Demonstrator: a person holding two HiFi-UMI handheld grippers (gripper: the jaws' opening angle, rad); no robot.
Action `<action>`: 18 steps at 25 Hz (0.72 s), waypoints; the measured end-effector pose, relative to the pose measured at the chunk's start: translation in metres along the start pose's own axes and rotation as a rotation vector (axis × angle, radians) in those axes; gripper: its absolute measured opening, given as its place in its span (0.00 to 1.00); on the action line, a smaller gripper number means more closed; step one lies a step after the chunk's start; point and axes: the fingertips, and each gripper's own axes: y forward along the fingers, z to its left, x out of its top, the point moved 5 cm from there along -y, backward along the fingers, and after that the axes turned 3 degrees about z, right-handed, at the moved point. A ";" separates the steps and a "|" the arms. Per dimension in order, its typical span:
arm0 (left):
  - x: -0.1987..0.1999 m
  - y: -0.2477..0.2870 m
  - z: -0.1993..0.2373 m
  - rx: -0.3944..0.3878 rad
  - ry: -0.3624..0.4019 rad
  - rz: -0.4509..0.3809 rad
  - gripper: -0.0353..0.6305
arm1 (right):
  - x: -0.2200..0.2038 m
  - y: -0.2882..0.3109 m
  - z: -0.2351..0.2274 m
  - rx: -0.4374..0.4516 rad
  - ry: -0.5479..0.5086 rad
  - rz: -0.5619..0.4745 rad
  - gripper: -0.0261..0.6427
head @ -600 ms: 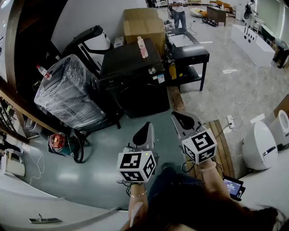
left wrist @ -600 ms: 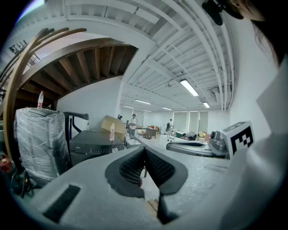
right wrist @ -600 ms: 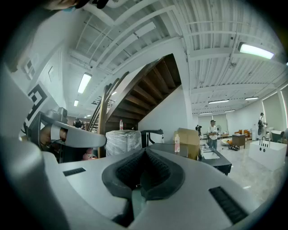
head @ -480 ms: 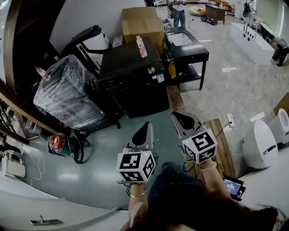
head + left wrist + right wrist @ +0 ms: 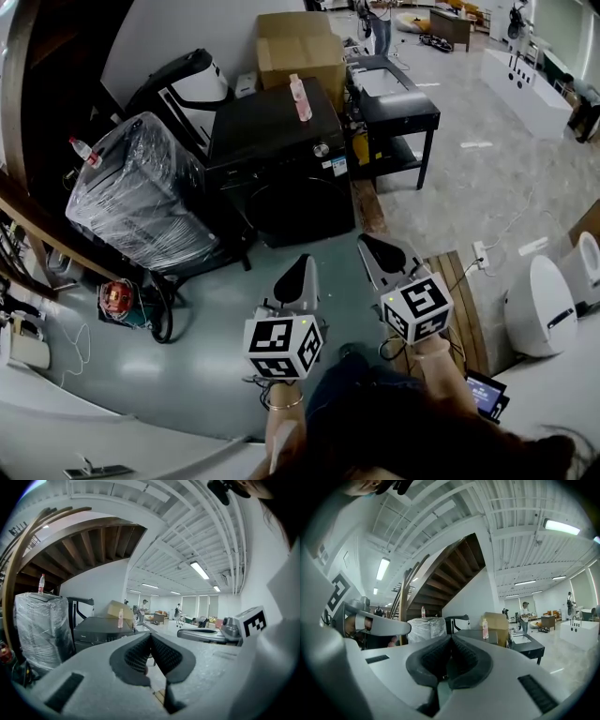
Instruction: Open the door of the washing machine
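Grey-green floor point(image 5: 202, 319) | black front-loading washing machine point(image 5: 281, 150) well ahead | left gripper point(image 5: 300, 270) jaws together, empty | right gripper point(image 5: 381, 247) likewise

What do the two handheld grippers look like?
Both the left gripper and right gripper are pale grey shells whose jaws are lined with black ribbed pads. Each carries a white cube printed with black square markers. A thin bracelet circles the left wrist.

Washing machine point(image 5: 277, 141) is all black, the bottle point(image 5: 300, 98) is pink, the cardboard box point(image 5: 298, 49) plain brown. Left gripper point(image 5: 298, 267) and right gripper point(image 5: 380, 246) are pale grey with black-and-white square markers. Floor point(image 5: 216, 309) is dull grey-green.
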 end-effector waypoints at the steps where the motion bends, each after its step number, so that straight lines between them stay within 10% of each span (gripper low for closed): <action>1: 0.000 0.004 0.005 -0.002 0.001 0.002 0.07 | 0.000 0.006 -0.001 -0.003 0.001 0.002 0.04; 18: 0.011 0.059 0.065 -0.071 0.007 0.014 0.07 | -0.002 0.077 -0.016 -0.084 0.012 0.015 0.04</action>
